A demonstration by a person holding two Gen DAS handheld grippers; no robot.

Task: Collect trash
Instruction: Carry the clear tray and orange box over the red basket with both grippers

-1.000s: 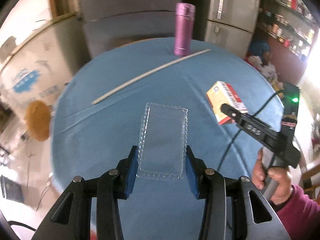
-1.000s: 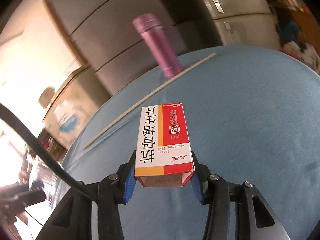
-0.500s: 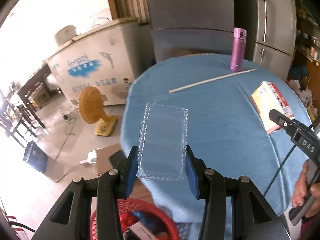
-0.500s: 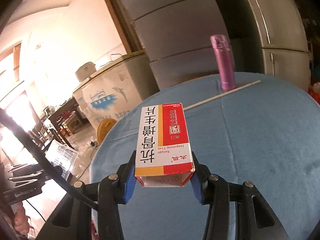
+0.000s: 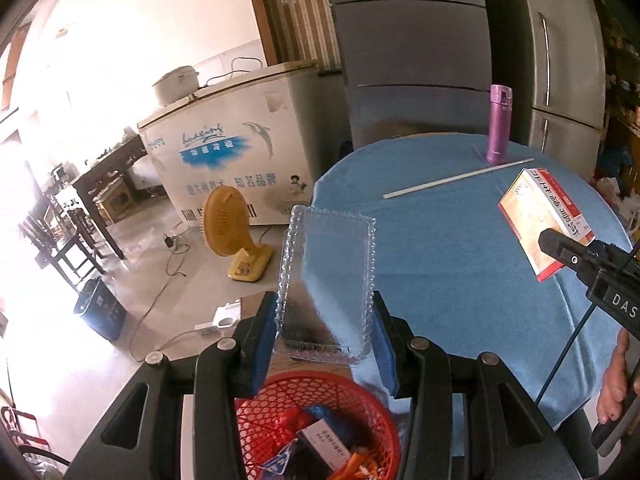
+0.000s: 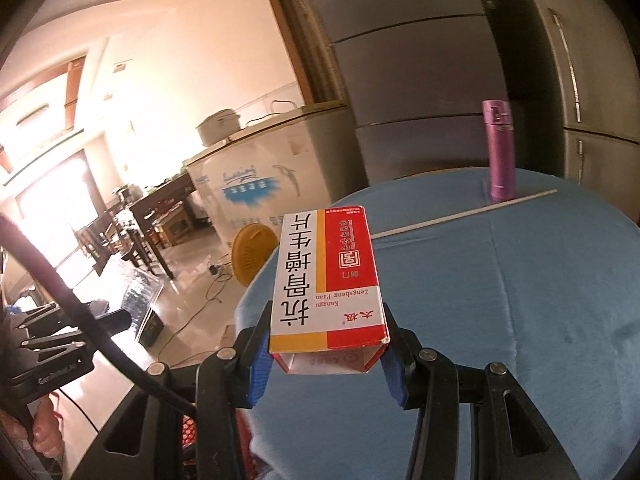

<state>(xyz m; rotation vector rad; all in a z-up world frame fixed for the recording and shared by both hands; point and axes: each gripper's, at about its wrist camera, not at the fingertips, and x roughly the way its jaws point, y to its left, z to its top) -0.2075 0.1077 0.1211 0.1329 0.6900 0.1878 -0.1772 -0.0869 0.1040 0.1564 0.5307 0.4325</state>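
a round table with a blue cloth carries one purple flask standing upright at its far side and one long pale stick lying just in front of it. beyond the table's left edge, on the floor, stand a white chest freezer, one yellow fan and a dark bin; grey fridge doors fill the far wall. nothing stands between the grippers and the red mesh basket, which sits low at the near edge, already holding a small carton and scraps

the left gripper tilts downward over the table's left edge, above the basket, its blue pads pinching one clear plastic tray by its long sides. the right gripper points gently down over the cloth, pads pressed on one red, white and yellow medicine box with its open end flap toward the camera. in the left view that box shows at the right, lifted off the cloth, a hand on the handle below
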